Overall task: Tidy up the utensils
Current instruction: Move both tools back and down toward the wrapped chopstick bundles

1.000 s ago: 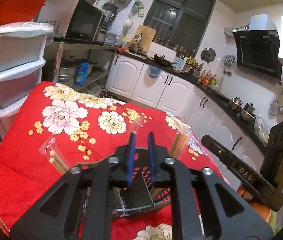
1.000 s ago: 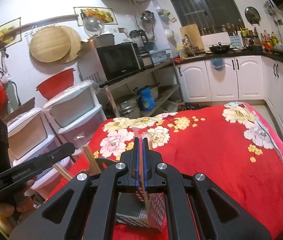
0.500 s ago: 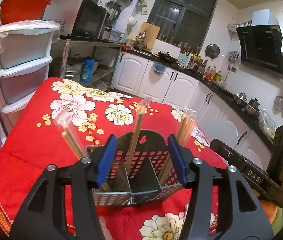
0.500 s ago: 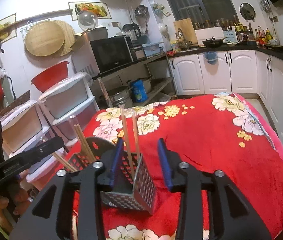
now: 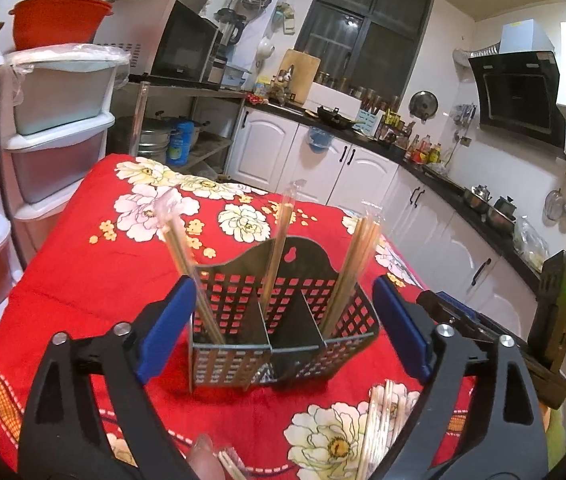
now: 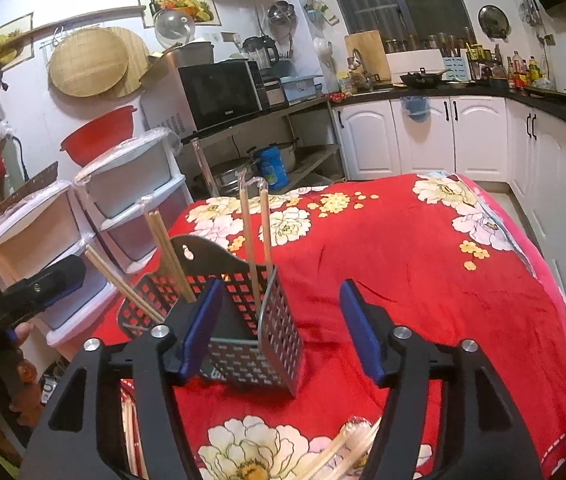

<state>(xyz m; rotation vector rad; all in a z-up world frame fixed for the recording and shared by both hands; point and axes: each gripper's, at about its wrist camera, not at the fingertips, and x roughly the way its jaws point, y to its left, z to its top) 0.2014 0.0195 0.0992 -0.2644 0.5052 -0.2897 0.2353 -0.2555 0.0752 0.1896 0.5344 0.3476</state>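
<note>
Chopsticks (image 5: 379,428) still loose in wrappers are seen lying on the red cloth (image 5: 83,272) right under the left gripper (image 5: 283,330) and right gripper (image 6: 279,328), both opening with nothing held, long axes pointed toward the caddy (image 5: 279,316) just ahead

Home kitchen, microwave (image 6: 223,94), range hood (image 5: 517,98), white cabinets (image 6: 423,136)
</note>
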